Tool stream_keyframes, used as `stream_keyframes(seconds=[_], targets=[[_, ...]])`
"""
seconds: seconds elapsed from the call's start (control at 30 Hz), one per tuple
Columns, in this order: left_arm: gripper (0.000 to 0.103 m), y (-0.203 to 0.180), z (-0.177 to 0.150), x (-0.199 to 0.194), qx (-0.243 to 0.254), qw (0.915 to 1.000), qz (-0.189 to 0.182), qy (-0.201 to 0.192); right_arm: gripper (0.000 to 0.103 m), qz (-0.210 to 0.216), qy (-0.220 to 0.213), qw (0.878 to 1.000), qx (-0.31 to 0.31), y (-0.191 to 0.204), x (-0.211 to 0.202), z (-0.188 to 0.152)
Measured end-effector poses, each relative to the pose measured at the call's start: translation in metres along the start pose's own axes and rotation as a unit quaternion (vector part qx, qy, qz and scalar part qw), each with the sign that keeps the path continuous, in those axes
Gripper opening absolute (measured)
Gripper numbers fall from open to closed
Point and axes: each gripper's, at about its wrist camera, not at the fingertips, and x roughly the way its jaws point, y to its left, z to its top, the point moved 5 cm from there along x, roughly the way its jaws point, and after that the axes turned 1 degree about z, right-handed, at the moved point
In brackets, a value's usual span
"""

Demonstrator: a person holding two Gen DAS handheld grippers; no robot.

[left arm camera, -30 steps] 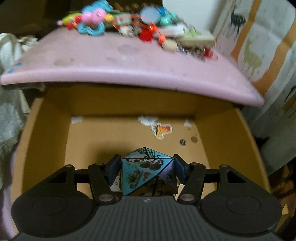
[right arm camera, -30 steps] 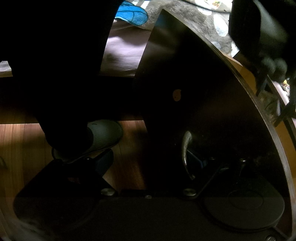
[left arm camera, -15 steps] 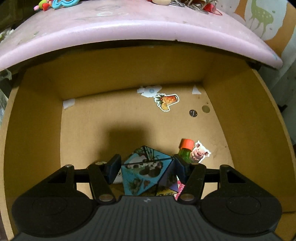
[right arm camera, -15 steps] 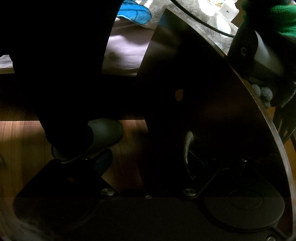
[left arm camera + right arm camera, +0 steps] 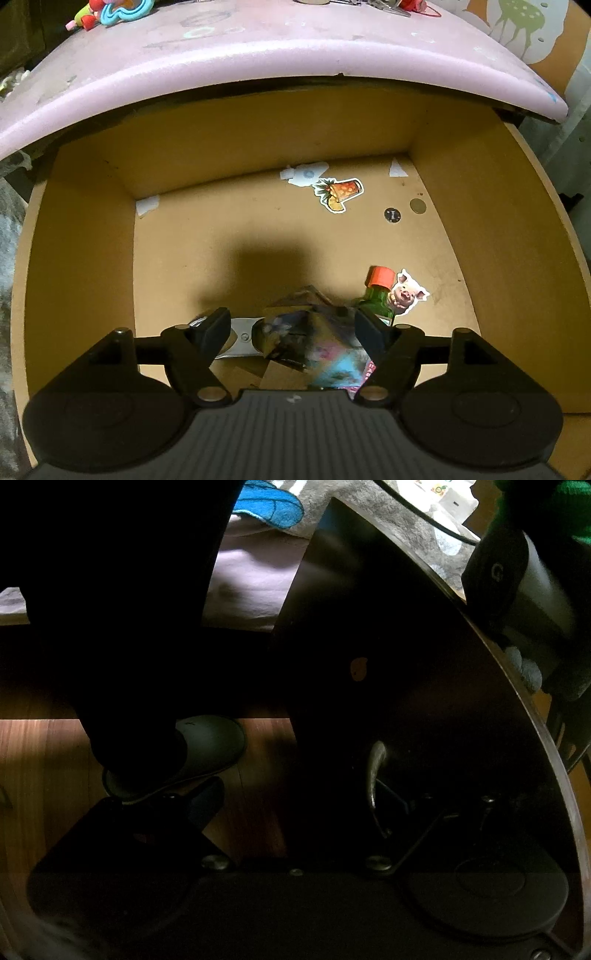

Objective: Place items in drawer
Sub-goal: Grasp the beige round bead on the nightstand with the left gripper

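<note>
Since the earlier frame the left tool [image 5: 293, 334] has sunk into the open drawer [image 5: 85, 258] and let go of the patterned puzzle cube [image 5: 314, 343], now blurred and dropping between jaws that are opening, pads clear of it. Risk: the cube may strike the green bottle [image 5: 376, 295] just beside it, or the metal piece [image 5: 240, 338] under it. The right tool [image 5: 291, 812] stands wide at the drawer's dark front, near its handle [image 5: 375, 775], holding nothing.

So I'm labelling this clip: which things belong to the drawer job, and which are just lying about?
Job:
- drawer
- patterned puzzle toy, blurred, between the opening left gripper fingers
- green bottle, already inside

Lying about:
- stickers
- toys on pink top
</note>
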Motion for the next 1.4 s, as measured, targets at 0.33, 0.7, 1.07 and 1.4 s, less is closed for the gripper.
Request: stream_keyframes(seconds=[0.33, 0.7, 1.07, 1.4], targets=[[0.073, -0.009, 0.019, -0.058, 0.006, 0.998, -0.032, -0.054, 0.09, 0.001, 0.0, 1.0, -0.005, 0.0, 0.001, 0.0], [0.073, -0.017, 0.089, -0.122, 0.026, 0.9759, -0.034, -0.214, 0.089, 0.003, -0.002, 1.0, -0.011, 0.0, 0.001, -0.001], [0.057, -0.021, 0.146, -0.072, 0.054, 0.9711, -0.017, -0.232, 0.09, 0.003, -0.007, 1.0, -0.015, 0.0, 0.0, -0.002], [0.041, -0.016, 0.167, -0.043, 0.066, 0.9736, -0.008, -0.218, 0.09, 0.003, -0.008, 1.0, -0.018, 0.001, -0.001, -0.003]])
